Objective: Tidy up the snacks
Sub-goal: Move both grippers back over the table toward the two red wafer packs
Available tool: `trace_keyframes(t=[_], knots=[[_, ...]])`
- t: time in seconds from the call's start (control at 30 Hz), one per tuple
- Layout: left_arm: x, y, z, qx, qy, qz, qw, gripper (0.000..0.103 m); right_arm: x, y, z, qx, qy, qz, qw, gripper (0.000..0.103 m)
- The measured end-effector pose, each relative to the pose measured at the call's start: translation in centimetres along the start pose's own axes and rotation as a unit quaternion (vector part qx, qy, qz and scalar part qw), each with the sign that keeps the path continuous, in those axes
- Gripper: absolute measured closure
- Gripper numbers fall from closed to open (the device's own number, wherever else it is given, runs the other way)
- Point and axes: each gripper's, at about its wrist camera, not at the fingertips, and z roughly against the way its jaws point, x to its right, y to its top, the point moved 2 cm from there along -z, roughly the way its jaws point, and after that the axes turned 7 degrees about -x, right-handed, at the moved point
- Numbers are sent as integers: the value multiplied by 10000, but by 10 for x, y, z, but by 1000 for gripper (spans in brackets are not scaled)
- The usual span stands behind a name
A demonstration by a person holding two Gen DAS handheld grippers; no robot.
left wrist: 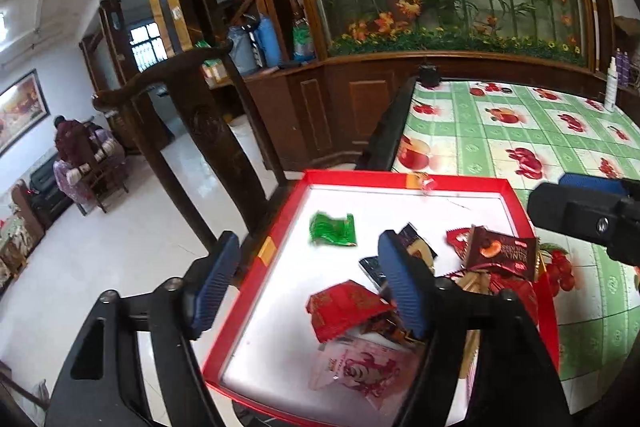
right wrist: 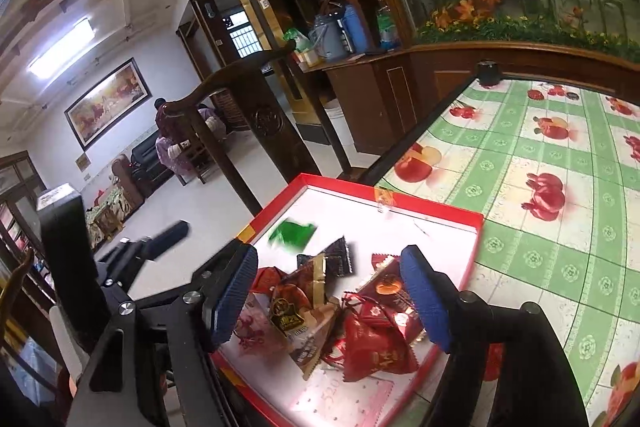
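Over the tabletop's near left corner, both the left gripper and right gripper hang wide and empty above the red box, whose snack packets lie jumbled, mostly unsorted.

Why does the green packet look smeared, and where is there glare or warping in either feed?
Left wrist view: green packet shows motion blur; floor glare; room lines bow from the fisheye. Right wrist view: green packet more smeared, ceiling light blown out, red tray rim sharp.
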Motion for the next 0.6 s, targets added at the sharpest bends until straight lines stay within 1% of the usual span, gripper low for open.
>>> trace_keyframes(t=[0.03, 0.07, 0.33, 0.6], knots=[[1, 0, 1, 7, -4, -11, 10000, 22, 3, -1, 0, -15, -14, -41, 10000, 27], [1, 1, 2, 17, -2, -21, 10000, 21, 6, -2, 0, -31, -25, -88, 10000, 27], [16, 2, 5, -32, -21, -193, 9998, 21, 24, -13, 5, -126, -69, -297, 9995, 27], [41, 4, 15, -53, -98, -412, 9991, 21, 54, -29, 29, -71, -202, -607, 9979, 24]])
